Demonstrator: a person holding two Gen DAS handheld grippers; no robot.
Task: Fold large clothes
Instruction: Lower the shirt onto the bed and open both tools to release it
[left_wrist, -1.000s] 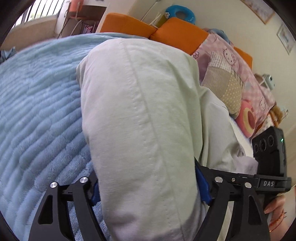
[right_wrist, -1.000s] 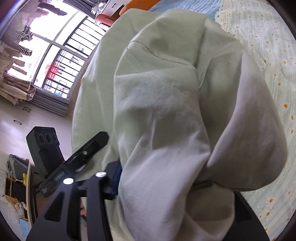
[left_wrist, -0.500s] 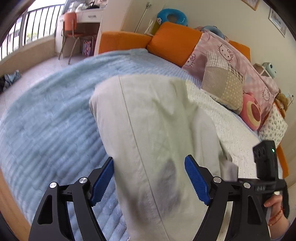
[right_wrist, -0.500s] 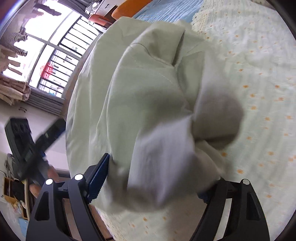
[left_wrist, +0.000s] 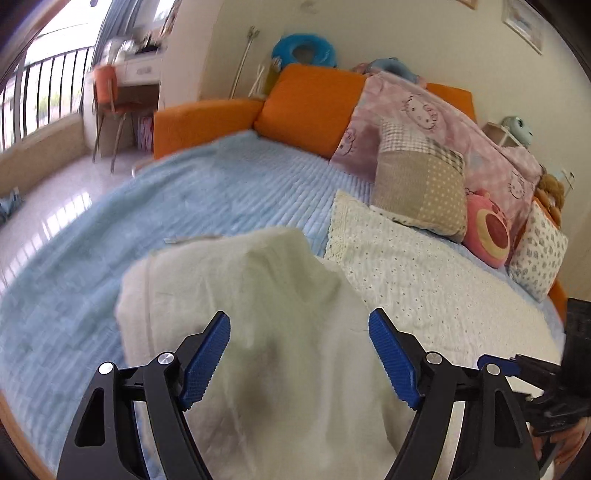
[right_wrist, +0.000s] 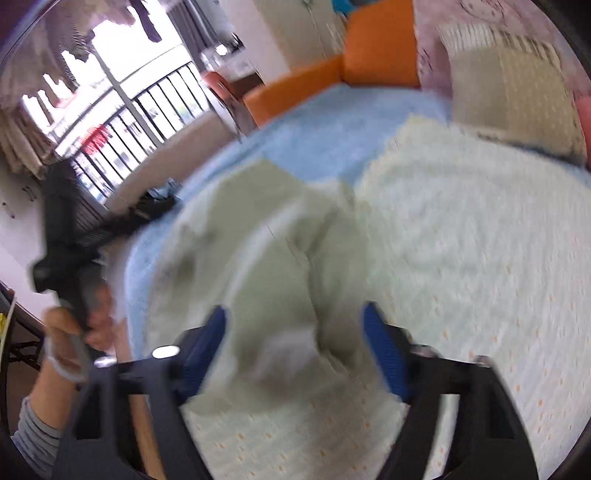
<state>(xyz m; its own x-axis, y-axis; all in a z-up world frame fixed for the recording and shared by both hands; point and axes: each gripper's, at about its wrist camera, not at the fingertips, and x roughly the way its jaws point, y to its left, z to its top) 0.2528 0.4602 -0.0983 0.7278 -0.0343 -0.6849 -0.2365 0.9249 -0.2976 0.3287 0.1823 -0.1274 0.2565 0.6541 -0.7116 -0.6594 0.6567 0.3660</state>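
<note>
Bedroom, folding job: pale green garment lies bundled on the bed, straddling the blue blanket and the cream lace-edged bedspread, directly below and ahead of both tools.

Left gripper: blue pads spread wide, nothing between them; the cloth sits underneath, not touching the pads as far as can be seen.

Right gripper: view is motion-blurred, jaws closing w/ a clear gap showing; garment lies in line w/ the gap but seems below it, not pinched.

Person's hand on the left tool's handle shows at the left edge of the right-wrist view. Pillows and orange headboard cushions sit well beyond the tips.

Step in hand, by the look of it: cloth let go after a fold or a set-down, both tools clear of it. Bundle is lumpy, w/ creases and a turned-over flap near the right tool, so the job looks part done at best.

Next move prob. calls for finding a clean edge or corner on each side, lowering the tips to it, pinching one layer only, then drawing the fabric flat before another fold.
</note>
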